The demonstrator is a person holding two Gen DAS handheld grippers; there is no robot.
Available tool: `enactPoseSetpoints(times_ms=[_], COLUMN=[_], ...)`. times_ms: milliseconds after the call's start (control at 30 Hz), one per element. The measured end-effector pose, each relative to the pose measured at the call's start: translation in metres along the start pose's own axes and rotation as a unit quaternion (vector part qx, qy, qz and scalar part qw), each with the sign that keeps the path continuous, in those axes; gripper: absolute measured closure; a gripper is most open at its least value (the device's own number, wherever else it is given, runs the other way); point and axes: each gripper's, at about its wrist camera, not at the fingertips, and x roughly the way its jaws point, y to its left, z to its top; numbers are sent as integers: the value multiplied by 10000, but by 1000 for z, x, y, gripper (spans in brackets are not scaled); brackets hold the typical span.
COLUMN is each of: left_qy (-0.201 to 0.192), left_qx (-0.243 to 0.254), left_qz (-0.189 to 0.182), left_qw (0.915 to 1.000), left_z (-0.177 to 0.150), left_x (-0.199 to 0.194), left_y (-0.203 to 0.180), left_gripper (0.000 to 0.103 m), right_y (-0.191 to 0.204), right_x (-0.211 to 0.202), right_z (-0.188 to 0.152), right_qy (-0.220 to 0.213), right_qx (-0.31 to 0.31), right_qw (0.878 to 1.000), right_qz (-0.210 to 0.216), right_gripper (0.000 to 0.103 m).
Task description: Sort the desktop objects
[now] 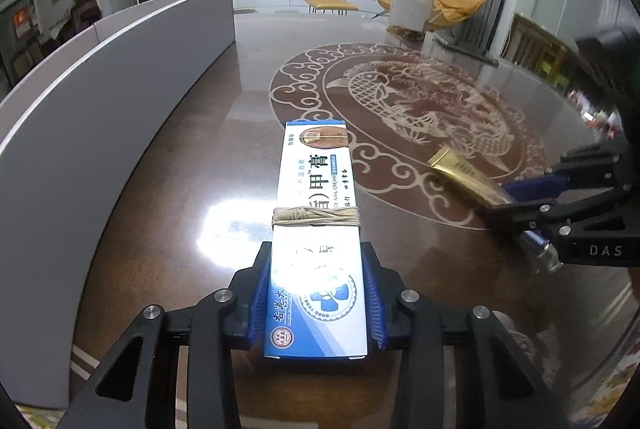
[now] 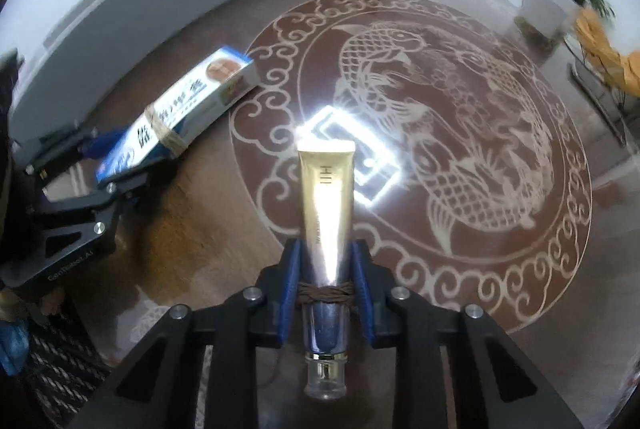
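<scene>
Two tongs grasp at once: my left tongs (image 1: 316, 303) clamp the blue-and-white cardboard box (image 1: 316, 229), my right tongs (image 2: 326, 295) the gold plastic tube (image 2: 326, 205); lifting off the counter (image 1: 180, 169) likely comes next.

My blue-white cream box (image 1: 316, 241), string-wrapped, lies flat on the table. Gold tube (image 2: 326, 213), cap end twd me, string round it.

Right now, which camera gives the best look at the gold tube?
The right wrist view: the gold tube runs up the middle, clamped between the right gripper, its clear cap and twine band showing. The left wrist view catches only the tube's gold end at the right edge, beyond the nail cream box.
</scene>
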Motion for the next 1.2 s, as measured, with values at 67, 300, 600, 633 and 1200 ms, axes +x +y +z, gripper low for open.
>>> enactPoseSetpoints(times_ms=[67,300,600,633,1200], left_qy=[-96,-430,-940,-989,-1778], left_qx=[-45,-285,-580,-614,-1635], left_qz=[-30,-83,-126,-131,-11], left_qw=[9999,9986,9938,9931,9704], left_z=[-1,-5,-9,-10,24], left_x=[-6,-31,-75,-81,-189], left_y=[0,8,23,25,129], left_gripper=[62,62,62,62,62], right_y=[-6,-19,-15,-13,49], right_x=[-10,-41,-65,-67,-101], right_z=[-5,-28,-30,-28,76], right_qy=[-145,-461,-939,-990,-1679], right_qx=[209,639,792,797,189], right_qw=[9996,9966,9913,9906,9785], right_qz=[111,253,470,511,1178], right_gripper=[76,76,76,76,76])
